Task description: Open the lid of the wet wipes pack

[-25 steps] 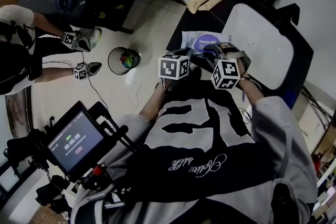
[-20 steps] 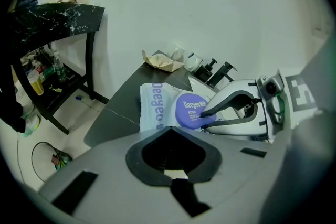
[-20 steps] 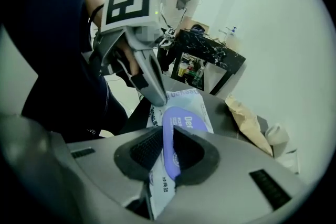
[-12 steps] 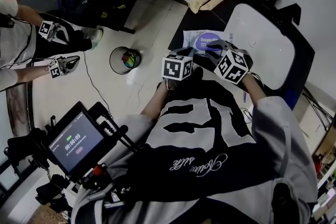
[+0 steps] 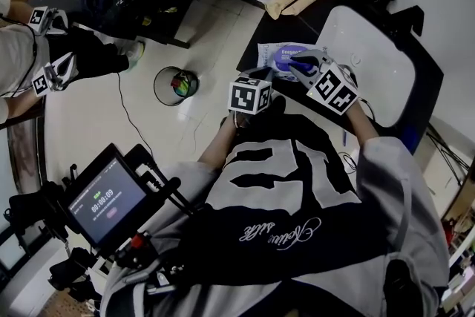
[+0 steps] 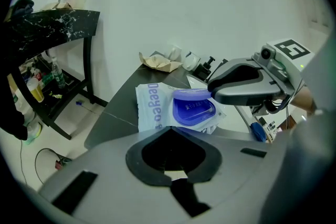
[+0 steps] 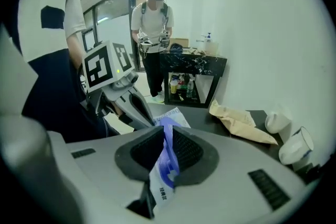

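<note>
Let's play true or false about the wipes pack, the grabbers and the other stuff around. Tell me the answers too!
1. The right gripper pinches the blue plastic lid of the white wet wipes pack. True.
2. The lid lies flat and shut. False: it is lifted partway off the pack.
3. Two white cups sit on the dark table. True.
4. The round black waste bin on the floor is empty. False: colourful rubbish is inside.
</note>
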`<control>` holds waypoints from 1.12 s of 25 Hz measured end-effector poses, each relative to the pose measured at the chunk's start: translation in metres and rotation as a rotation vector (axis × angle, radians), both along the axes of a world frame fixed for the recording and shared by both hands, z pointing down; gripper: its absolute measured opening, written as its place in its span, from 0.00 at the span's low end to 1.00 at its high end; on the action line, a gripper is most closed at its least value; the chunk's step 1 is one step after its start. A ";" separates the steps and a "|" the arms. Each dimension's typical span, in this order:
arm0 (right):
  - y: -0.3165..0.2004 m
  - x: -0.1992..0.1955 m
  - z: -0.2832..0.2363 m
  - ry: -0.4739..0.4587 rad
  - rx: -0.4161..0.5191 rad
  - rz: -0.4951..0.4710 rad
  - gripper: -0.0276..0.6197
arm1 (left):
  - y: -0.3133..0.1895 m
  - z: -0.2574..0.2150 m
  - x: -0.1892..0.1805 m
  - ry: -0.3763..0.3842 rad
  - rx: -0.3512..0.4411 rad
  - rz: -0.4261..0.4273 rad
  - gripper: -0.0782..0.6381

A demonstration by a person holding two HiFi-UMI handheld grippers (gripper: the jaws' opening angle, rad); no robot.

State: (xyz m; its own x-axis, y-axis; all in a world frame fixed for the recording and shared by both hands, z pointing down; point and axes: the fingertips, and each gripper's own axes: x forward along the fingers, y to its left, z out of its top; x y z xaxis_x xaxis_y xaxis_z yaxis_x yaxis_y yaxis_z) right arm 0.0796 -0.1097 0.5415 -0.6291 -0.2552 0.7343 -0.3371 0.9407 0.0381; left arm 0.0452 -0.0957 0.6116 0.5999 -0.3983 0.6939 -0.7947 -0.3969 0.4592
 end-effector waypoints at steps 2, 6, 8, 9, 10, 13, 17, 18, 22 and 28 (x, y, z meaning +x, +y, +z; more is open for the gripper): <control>-0.009 0.001 -0.009 -0.032 0.012 0.035 0.12 | 0.000 0.000 0.001 0.003 0.000 0.001 0.11; -0.037 0.003 -0.023 -0.063 0.055 0.094 0.10 | -0.002 0.001 -0.001 0.002 0.004 0.003 0.11; -0.051 0.003 -0.025 -0.080 0.062 0.121 0.10 | -0.002 0.002 -0.001 0.005 0.004 0.003 0.11; -0.059 0.004 -0.025 -0.091 0.062 0.139 0.10 | -0.002 0.002 0.000 0.006 0.004 0.004 0.11; -0.067 0.005 -0.023 -0.102 0.062 0.157 0.10 | -0.003 0.003 0.000 0.006 0.004 0.005 0.11; -0.090 0.010 -0.017 -0.115 0.055 0.213 0.10 | -0.003 0.004 0.001 0.003 0.009 0.009 0.11; -0.114 0.017 -0.001 -0.081 0.049 0.275 0.04 | -0.004 0.005 0.000 0.001 0.012 0.010 0.11; -0.119 0.018 0.003 -0.079 0.040 0.289 0.04 | -0.004 0.005 0.000 0.001 0.013 0.010 0.11; -0.131 0.019 0.019 -0.074 -0.003 0.343 0.04 | -0.004 0.005 0.000 0.002 0.015 0.012 0.11; -0.137 0.022 0.036 -0.069 -0.044 0.429 0.04 | -0.003 0.005 -0.001 0.006 0.016 0.014 0.11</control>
